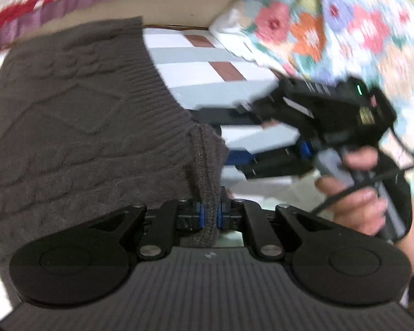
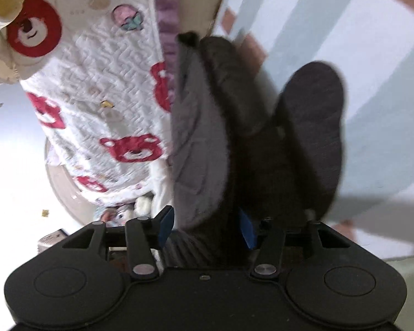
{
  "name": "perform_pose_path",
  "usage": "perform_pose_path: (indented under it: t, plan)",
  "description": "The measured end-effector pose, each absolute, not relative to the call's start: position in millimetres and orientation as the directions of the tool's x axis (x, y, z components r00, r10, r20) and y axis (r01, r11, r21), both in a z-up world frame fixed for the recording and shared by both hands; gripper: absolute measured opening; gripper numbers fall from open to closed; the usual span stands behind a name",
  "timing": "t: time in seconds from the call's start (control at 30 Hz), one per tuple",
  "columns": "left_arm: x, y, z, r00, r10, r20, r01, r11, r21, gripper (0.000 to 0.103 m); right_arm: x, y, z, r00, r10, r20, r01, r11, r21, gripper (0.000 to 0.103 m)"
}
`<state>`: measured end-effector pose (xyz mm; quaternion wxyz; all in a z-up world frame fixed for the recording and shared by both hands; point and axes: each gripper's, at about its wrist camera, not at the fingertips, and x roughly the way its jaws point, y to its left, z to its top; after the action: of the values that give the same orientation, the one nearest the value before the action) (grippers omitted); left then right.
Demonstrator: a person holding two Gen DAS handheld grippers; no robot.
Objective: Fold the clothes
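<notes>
A dark grey-brown cable-knit sweater [image 1: 77, 127] hangs wide across the left of the left wrist view. My left gripper [image 1: 210, 216] is shut on a ribbed corner of it, with the blue pads [image 1: 200, 215] pressed onto the knit. My right gripper [image 1: 218, 135] reaches in from the right, held by a hand [image 1: 356, 195], and its fingertips meet the sweater's edge. In the right wrist view, a thick bunch of the sweater [image 2: 207, 127] fills my right gripper [image 2: 207, 229] from one blue pad [image 2: 165, 226] to the other. Both views are blurred.
A bed sheet [image 1: 196, 55] striped white, pale blue and brown lies under the sweater. A white quilt with red bears [image 2: 96, 88] and a purple border lies beyond it. A floral cloth [image 1: 358, 27] fills the upper right. A cream roll [image 2: 5, 2] sits far off.
</notes>
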<state>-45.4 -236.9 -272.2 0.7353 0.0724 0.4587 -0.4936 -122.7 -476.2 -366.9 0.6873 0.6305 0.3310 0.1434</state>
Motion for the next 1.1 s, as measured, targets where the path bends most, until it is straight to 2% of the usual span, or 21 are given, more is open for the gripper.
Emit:
perform_pose_path:
  t: [0.1, 0.13, 0.17, 0.2, 0.23, 0.3, 0.37, 0.43, 0.47, 0.53, 0.6, 0.7, 0.83, 1.1]
  plan:
    - [-51.9, -237.5, -267.5, 0.121, -0.646, -0.754, 0.8, 0.513, -0.311, 0.008, -118.7, -468.2, -360.4, 0.746, 0.611, -0.266, 0.18, 0.2, 0.963, 0.064]
    - [-51.4, -234.7, -264.7, 0.131, -0.642, -0.755, 0.794, 0.524, -0.308, 0.008, -117.0, -464.2, -359.0, 0.747, 0.602, -0.283, 0.173, 0.235, 0.957, 0.06]
    - [-50.9, -231.9, -261.9, 0.14, -0.638, -0.757, 0.787, 0.535, -0.306, 0.009, -115.8, -460.0, -357.3, 0.75, 0.59, -0.297, 0.162, 0.272, 0.949, 0.047]
    - [-50.5, -228.5, -259.1, 0.15, -0.636, -0.757, 0.781, 0.546, -0.304, 0.012, -116.7, -455.6, -354.0, 0.765, 0.57, -0.301, 0.137, 0.314, 0.94, 0.011]
    - [-51.2, -221.1, -255.3, 0.161, -0.641, -0.751, 0.773, 0.555, -0.308, 0.016, -118.0, -452.8, -348.3, 0.779, 0.548, -0.303, 0.117, 0.348, 0.93, 0.011]
    - [-53.7, -199.5, -243.3, 0.19, -0.679, -0.709, 0.755, 0.562, -0.336, 0.039, -123.8, -450.2, -330.1, 0.817, 0.492, -0.301, 0.06, 0.446, 0.893, 0.01]
    - [-52.7, -174.2, -230.0, 0.237, -0.699, -0.675, 0.734, 0.584, -0.347, 0.044, -128.4, -451.9, -311.2, 0.849, 0.433, -0.304, 0.016, 0.555, 0.832, 0.01]
    - [-44.1, -155.2, -223.3, 0.311, -0.697, -0.647, 0.701, 0.628, -0.339, 0.044, -127.3, -453.2, -304.0, 0.849, 0.408, -0.335, 0.017, 0.613, 0.79, 0.01]
    - [-35.2, -148.9, -225.6, 0.352, -0.685, -0.638, 0.666, 0.662, -0.344, 0.044, -123.6, -449.1, -304.5, 0.835, 0.39, -0.388, 0.043, 0.656, 0.753, 0.01]
    - [-14.1, -139.9, -237.2, 0.403, -0.645, -0.649, 0.591, 0.725, -0.354, 0.044, -116.6, -440.6, -306.2, 0.801, 0.345, -0.489, 0.091, 0.737, 0.67, 0.01]
    - [2.0, -141.8, -258.3, 0.44, -0.575, -0.69, 0.553, 0.779, -0.296, 0.042, -114.4, -430.9, -312.0, 0.77, 0.3, -0.563, 0.118, 0.8, 0.588, 0.01]
    - [9.1, -154.8, -294.3, 0.394, -0.489, -0.778, 0.571, 0.794, -0.209, 0.041, -116.7, -424.7, -313.3, 0.759, 0.271, -0.592, 0.113, 0.84, 0.53, 0.009]
    - [6.4, -155.0, -307.3, 0.374, -0.475, -0.797, 0.549, 0.806, -0.223, 0.041, -115.2, -422.2, -308.2, 0.712, 0.236, -0.662, 0.101, 0.898, 0.428, 0.009]
    - [-0.2, -149.5, -321.0, 0.352, -0.464, -0.813, 0.519, 0.819, -0.243, 0.042, -125.3, -423.3, -321.5, 0.65, 0.184, -0.738, 0.123, 0.932, 0.34, 0.008]
